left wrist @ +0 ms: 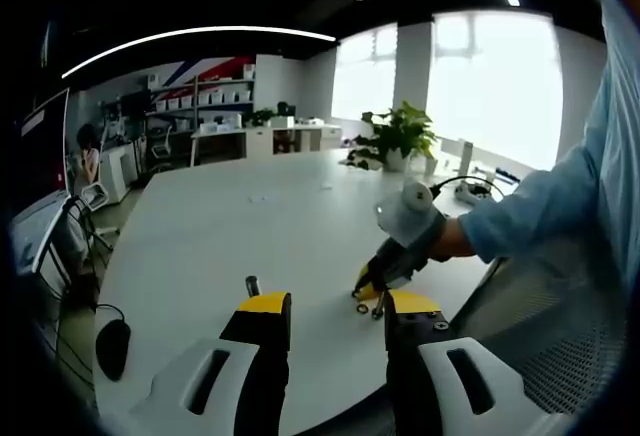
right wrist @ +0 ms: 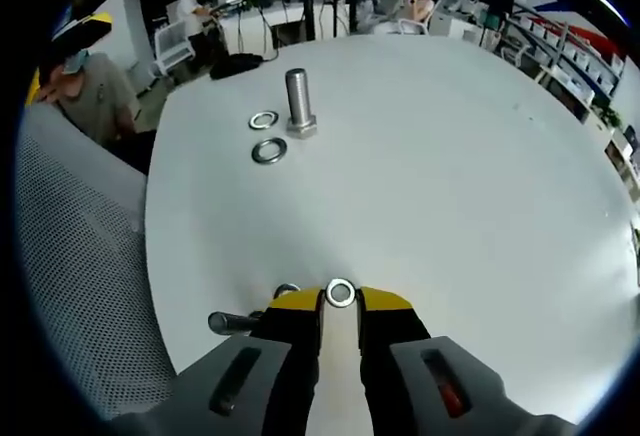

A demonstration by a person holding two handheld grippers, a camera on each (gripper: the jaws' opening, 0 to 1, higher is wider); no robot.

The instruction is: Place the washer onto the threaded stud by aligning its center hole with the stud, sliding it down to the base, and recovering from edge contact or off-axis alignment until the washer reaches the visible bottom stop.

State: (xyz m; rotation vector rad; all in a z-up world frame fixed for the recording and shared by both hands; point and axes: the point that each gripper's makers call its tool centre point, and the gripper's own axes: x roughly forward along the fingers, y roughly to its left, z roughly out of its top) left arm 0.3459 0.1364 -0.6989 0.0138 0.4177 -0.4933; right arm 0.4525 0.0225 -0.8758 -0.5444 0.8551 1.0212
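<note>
Right gripper view: right gripper [right wrist: 340, 301], black w/ yellow tips, has its jaws pinched on a small silver metal washer [right wrist: 340, 293], held at the tips just over the near edge of the round white counter [right wrist: 450, 156]. A second small ring [right wrist: 286, 289] peeks out just left of the yellow tip, and a short dark metal bolt [right wrist: 228, 323] lies on its side at the near edge, beside the gripper's left jaw. Further in, toward the far-left part of the counter, the upright silver threaded stud w/ hex base [right wrist: 299, 102] stands bare, well apart from the held washer. Two more flat silver washers lie by it: one [right wrist: 269, 151] just in front-left of the base, another [right wrist: 263, 119] beside it to the left; neither touches the stud. A grey mesh chair back [right wrist: 70, 256] sits off the counter's left edge.

Left gripper view: left gripper [left wrist: 328, 311], same black/yellow type, hangs over the counter's near edge w/ jaws apart, nothing between them. Just past its right jaw the right gripper works at the counter edge, gripped by a person's hand [left wrist: 440, 241] in a light blue sleeve. The stud shows as a small dark post left of the left jaw tip. A potted green plant [left wrist: 398, 136] stands at the far edge.
</note>
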